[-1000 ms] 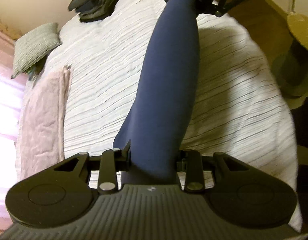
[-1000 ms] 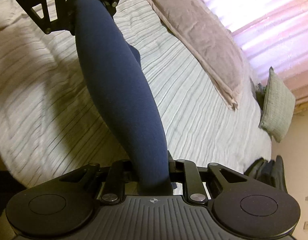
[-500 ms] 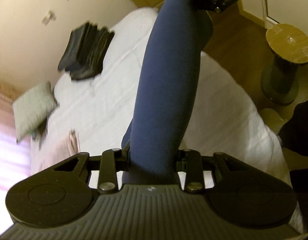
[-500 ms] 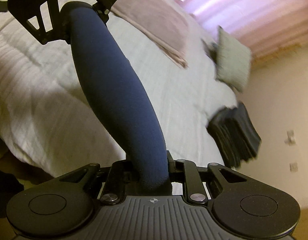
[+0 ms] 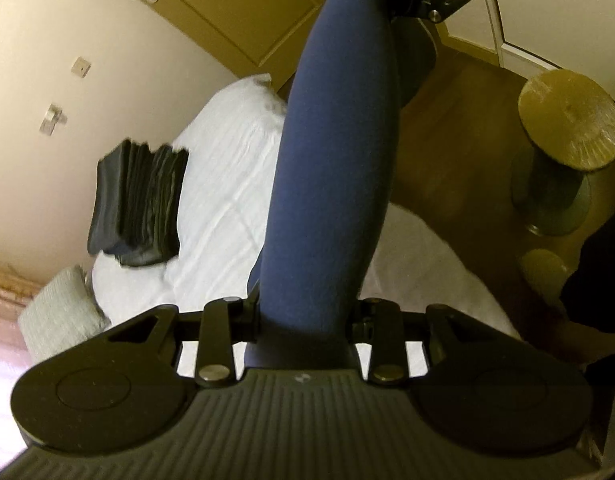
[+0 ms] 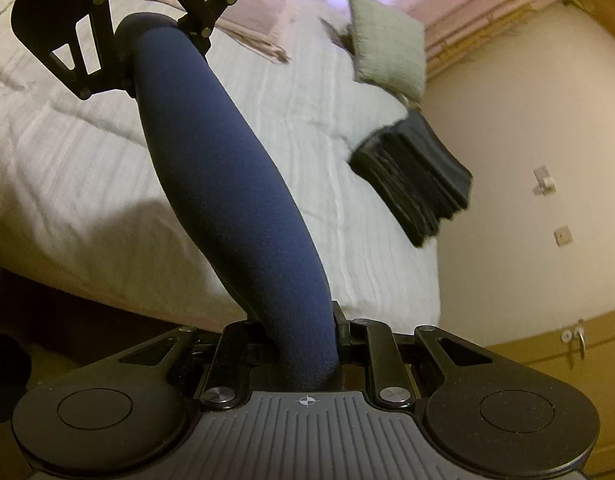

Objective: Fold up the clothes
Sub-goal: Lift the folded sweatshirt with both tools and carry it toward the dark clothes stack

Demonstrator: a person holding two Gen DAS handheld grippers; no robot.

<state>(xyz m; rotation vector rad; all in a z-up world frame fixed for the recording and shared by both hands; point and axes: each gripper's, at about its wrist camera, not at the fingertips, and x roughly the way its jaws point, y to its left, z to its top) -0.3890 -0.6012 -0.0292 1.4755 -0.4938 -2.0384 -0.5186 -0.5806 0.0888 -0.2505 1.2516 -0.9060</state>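
A white-covered bed (image 6: 87, 176) is seen below both tongs, with cream walls beyond it.

A navy garment (image 5: 331, 168) is held stretched in the air between the two tools, above the bed and not touching it. The left gripper (image 5: 307, 320) is pressed together on one end of the garment, and the right gripper (image 6: 303, 344) is pinched on the other end; each is seen at the far end of the cloth from the other's camera. A stack of dark folded clothes (image 6: 415, 176) is seen lying on the bed beyond the garment, with a grey-green cushion (image 6: 387, 56) near it and a pink blanket (image 6: 251, 16) just past the left gripper. A round wooden stool (image 5: 567, 140) is seen on the floor beside the bed.
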